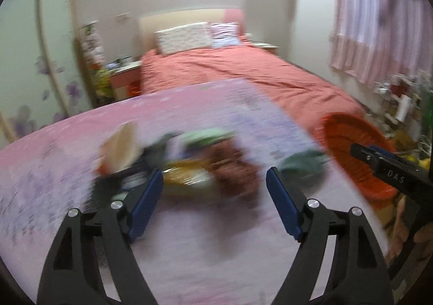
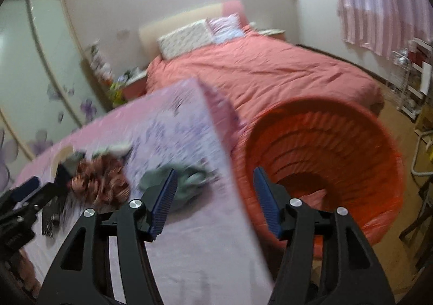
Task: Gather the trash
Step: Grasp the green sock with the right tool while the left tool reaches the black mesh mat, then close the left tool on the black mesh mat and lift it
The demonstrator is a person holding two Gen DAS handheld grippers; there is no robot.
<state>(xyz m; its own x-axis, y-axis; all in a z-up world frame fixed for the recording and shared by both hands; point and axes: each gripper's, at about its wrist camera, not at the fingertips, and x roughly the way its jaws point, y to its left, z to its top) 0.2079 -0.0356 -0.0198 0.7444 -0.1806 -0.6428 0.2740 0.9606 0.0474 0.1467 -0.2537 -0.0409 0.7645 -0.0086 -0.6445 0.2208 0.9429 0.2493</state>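
Observation:
A blurred heap of trash lies on the pink and lilac tablecloth (image 1: pixel 67 148): a brown crumpled wrapper (image 1: pixel 235 172), a yellow packet (image 1: pixel 186 172), a green piece (image 1: pixel 208 134) and a beige paper (image 1: pixel 121 148). My left gripper (image 1: pixel 213 172) hovers open just short of the heap, nothing between its blue pads. A grey-green crumpled piece (image 2: pixel 176 183) lies apart near the table's right edge. My right gripper (image 2: pixel 216 172) stands open over that edge, between this piece and the orange-lined bin (image 2: pixel 324 137), and holds nothing. The left gripper (image 2: pixel 44 180) also shows by the brown wrapper (image 2: pixel 100 183).
The bin (image 1: pixel 351 142) stands on the floor against the table's right side. Behind it is a bed with a coral cover (image 2: pixel 270 69) and pillows. A glass wardrobe (image 2: pixel 32 74) lines the left wall. A wire rack (image 2: pixel 411 74) and striped curtain are at the right.

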